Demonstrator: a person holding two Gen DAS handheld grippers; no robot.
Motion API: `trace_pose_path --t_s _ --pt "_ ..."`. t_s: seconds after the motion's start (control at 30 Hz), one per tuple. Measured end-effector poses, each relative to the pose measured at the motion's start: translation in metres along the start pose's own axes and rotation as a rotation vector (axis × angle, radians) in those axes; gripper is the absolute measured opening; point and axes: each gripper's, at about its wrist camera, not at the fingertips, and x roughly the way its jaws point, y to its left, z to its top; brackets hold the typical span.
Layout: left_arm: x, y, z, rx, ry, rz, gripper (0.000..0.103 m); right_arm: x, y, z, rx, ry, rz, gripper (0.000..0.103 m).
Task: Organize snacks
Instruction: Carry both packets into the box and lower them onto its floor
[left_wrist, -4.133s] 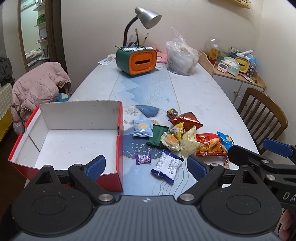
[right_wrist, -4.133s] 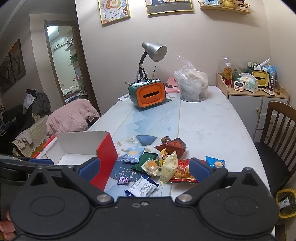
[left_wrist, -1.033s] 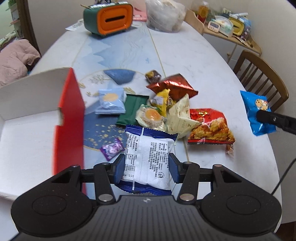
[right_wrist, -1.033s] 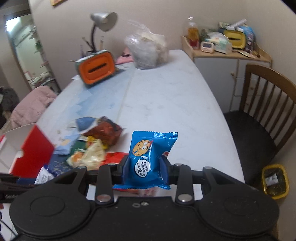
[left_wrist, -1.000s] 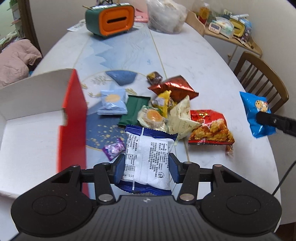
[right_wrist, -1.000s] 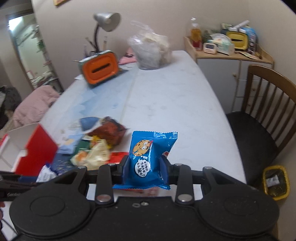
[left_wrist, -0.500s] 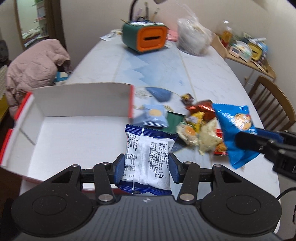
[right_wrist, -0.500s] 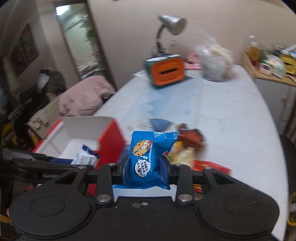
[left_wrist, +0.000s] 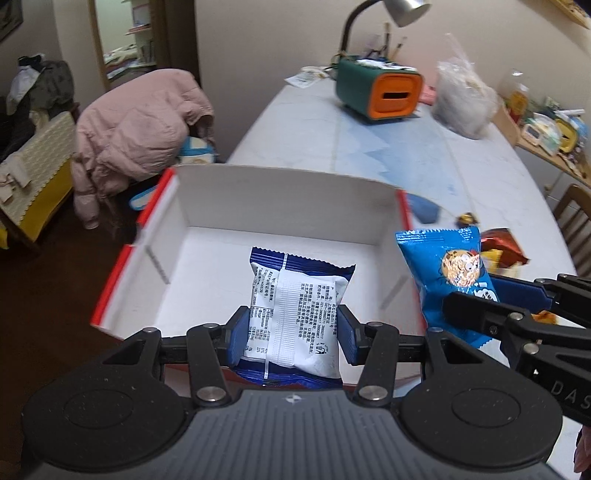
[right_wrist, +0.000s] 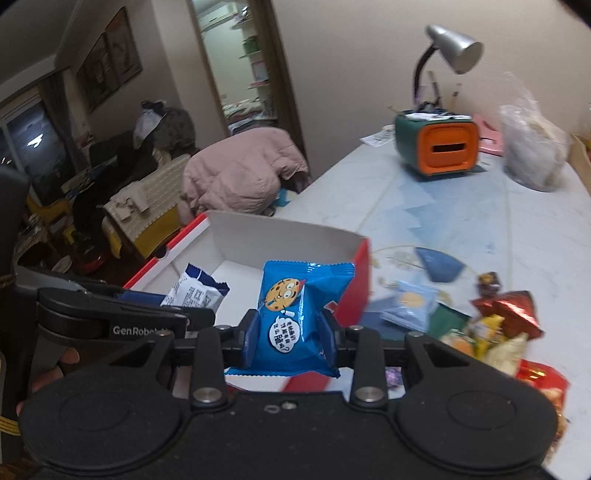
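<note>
Holding a white and navy snack packet (left_wrist: 295, 314) between its blue pads, the left hand-held gripper (left_wrist: 291, 330) pinches the packet across its width, so the packet's long axis runs straight ahead along the fingers. Directly beyond and below lies the open red-sided cardboard box (left_wrist: 280, 184); its white floor shows on both sides of the packet with nothing resting on it, and the packet hangs above that floor, not yet set down. Just to the right, the right hand-held gripper (right_wrist: 290, 332) is closed on a blue cookie packet (right_wrist: 295, 317), squeezed across its width with its long axis also pointing forward. From the right wrist view this packet sits over the box's near right corner, beside the red right wall, while the left hand-held gripper and its packet appear to the left, further in over the box.

Judging from this, the left hand is the better placed for release: the box floor lies ahead and beneath its load, whereas the cookie packet has still to cross leftward past the red wall. Further out to the right, a heap of loose snacks (right_wrist: 491, 325) remains on the table (left_wrist: 480, 177), among them a red foil bag (right_wrist: 513, 306) and a pale blue packet (right_wrist: 410, 306). Farthest away stand an orange-fronted green tissue holder (left_wrist: 380, 92), a desk lamp (right_wrist: 454, 48) and a clear plastic bag (left_wrist: 461, 103).
</note>
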Motion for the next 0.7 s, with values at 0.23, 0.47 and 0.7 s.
trace_pose_path --t_s 0.23,0.47,0.7 --pt "0.018 0.036 0.007 -0.009 0.019 0.041 0.049 0.036 0.029 0.004 -0.049 0.043 -0.008 0.034" --pt "0.048 0.053 0.011 0.013 0.083 0.063 0.049 0.073 0.041 0.002 -0.057 0.111 -0.034 0.034" --pt "0.07 0.057 0.007 0.04 0.14 0.06 0.049 0.097 0.047 -0.004 -0.059 0.176 -0.056 0.034"
